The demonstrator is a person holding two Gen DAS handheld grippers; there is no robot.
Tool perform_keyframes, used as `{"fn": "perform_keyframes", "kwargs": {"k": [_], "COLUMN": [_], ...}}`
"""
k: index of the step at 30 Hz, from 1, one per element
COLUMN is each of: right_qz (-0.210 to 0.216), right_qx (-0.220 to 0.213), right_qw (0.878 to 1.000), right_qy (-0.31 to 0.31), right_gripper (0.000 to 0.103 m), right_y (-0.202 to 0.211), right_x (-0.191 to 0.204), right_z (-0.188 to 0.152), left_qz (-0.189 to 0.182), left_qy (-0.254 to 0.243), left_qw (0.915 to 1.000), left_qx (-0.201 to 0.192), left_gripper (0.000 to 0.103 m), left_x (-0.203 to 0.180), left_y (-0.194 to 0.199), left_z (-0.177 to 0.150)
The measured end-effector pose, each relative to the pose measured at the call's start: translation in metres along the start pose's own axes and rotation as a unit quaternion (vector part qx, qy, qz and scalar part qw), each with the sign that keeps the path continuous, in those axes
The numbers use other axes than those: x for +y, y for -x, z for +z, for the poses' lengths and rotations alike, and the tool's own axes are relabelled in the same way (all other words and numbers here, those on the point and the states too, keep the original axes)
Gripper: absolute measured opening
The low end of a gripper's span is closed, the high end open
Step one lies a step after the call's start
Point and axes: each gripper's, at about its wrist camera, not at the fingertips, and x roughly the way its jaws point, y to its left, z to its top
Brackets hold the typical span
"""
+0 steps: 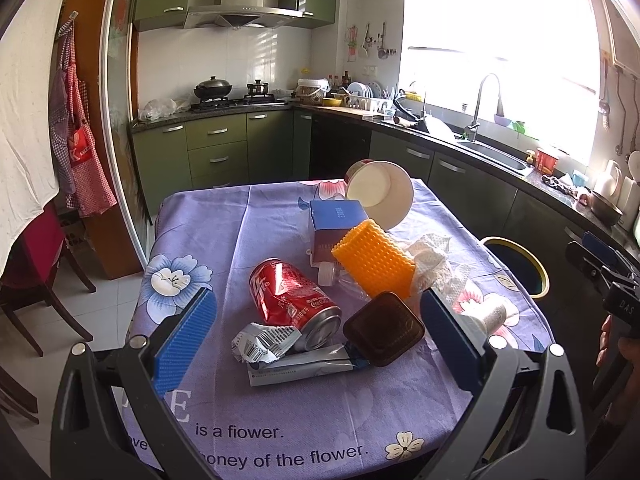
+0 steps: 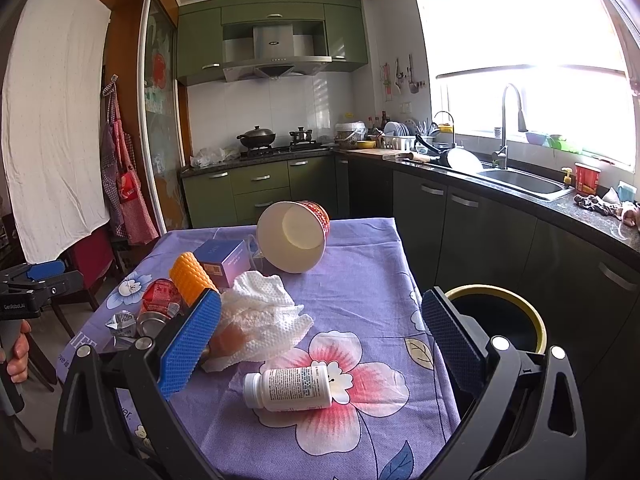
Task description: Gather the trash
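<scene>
White pill bottle [image 2: 288,387] lies sideways, cap leftward.

One can [image 1: 294,300], one bottle [image 2: 288,388], one cup [image 2: 294,236]

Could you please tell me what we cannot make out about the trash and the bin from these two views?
- Bin: its inside is dark, and the right gripper covers its near side; in the left wrist view the table edge cuts it off.
- Clear plastic bottle: mostly hidden under the orange piece.
- Red can: in the right wrist view, partly behind the gripper's left finger.
- Pill bottle: label print too small to read.
</scene>
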Motion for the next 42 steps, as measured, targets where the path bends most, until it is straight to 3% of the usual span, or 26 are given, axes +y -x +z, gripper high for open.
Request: {"fn": "perform_keyframes", "kwargs": {"k": [42], "right_qz": [0.003], "right_qx": [0.01], "right_qw": [1.0], "right_qy": [-0.006], "right_gripper": [0.099], "right_y": [-0.011], "right_x": [0.002], "right_z": [-0.005], "left_qz": [-0.001], "left_qy": [-0.002], "left_qw": [0.9999], "left_qx": [0.016], "left_gripper": [0.097], "left_x": [-0.001], "left_y": [-0.01], "left_z": [-0.003]}}
